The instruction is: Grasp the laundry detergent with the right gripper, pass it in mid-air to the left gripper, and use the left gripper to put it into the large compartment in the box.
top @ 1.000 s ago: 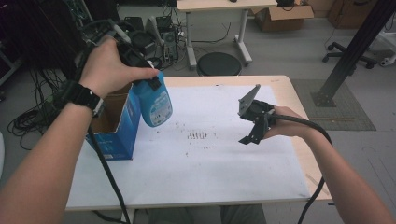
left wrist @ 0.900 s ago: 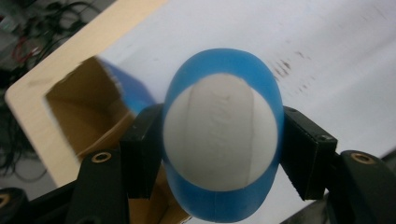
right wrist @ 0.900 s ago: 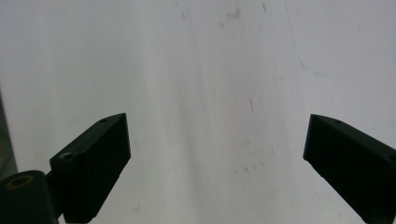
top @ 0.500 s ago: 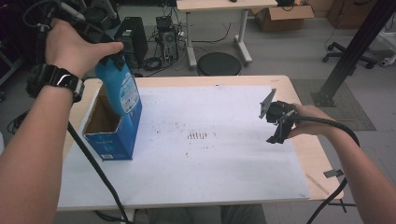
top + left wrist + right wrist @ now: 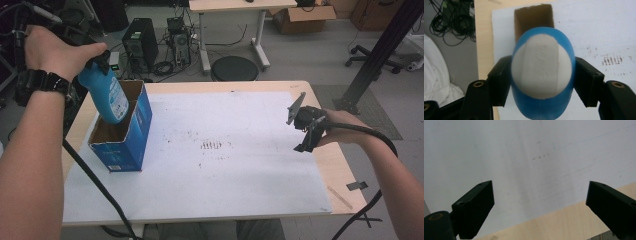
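Observation:
A blue spray bottle (image 5: 109, 96) with a pale label hangs tilted over an open blue cardboard box (image 5: 127, 142) at the left of the table. Its base sits at the mouth of the box. My left gripper (image 5: 543, 75) is shut on the bottle (image 5: 541, 67), and the person's left hand covers it in the high view. The brown inside of the box (image 5: 534, 20) lies beyond the bottle. My right gripper (image 5: 306, 131) hovers near the right edge of the white mat (image 5: 225, 175). It is open, with nothing between its jaws (image 5: 539, 195).
The mat has dark marks (image 5: 211, 145) at its middle. A strip of bare wooden tabletop (image 5: 345, 165) runs along the right, with a black scrap (image 5: 356, 185) on it. On the floor beyond the table are a stool (image 5: 234, 67), a computer tower (image 5: 134, 42) and cables.
My left hand has carried the bottle left, from beside the box to over its opening. My right gripper has drifted right, toward the edge of the mat.

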`<action>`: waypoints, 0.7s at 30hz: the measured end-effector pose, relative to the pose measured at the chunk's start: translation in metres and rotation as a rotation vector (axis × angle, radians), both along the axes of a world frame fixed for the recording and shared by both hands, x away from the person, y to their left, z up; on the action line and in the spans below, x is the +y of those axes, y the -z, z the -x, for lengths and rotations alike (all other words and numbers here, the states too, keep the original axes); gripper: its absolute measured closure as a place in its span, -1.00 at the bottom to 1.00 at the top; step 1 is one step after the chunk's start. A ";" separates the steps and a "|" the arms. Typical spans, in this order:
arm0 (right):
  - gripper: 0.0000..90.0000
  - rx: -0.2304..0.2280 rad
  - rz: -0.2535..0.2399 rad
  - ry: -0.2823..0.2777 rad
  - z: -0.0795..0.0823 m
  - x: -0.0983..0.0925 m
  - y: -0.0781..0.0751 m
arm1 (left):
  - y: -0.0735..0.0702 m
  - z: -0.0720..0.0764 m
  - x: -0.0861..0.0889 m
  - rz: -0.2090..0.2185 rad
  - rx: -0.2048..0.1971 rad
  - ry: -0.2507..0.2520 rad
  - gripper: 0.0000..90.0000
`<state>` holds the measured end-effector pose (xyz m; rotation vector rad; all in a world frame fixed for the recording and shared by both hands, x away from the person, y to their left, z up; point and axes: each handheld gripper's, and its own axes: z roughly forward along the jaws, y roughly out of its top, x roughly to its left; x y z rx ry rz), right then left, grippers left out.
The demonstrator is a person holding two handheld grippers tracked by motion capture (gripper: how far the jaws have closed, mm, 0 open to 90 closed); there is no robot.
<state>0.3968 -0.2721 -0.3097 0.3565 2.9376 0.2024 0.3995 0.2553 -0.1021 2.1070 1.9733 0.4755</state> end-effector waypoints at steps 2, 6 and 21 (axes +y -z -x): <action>-0.83 0.001 0.001 0.000 0.000 0.000 0.000 | 0.004 0.000 0.002 -0.002 0.008 -0.006 -0.15; -0.83 0.000 0.000 -0.001 0.001 -0.001 -0.001 | 0.012 -0.001 0.005 -0.002 0.020 -0.017 -0.15; -0.83 -0.002 0.002 0.004 0.002 0.002 0.002 | 0.069 -0.004 0.012 0.012 0.078 -0.021 -0.15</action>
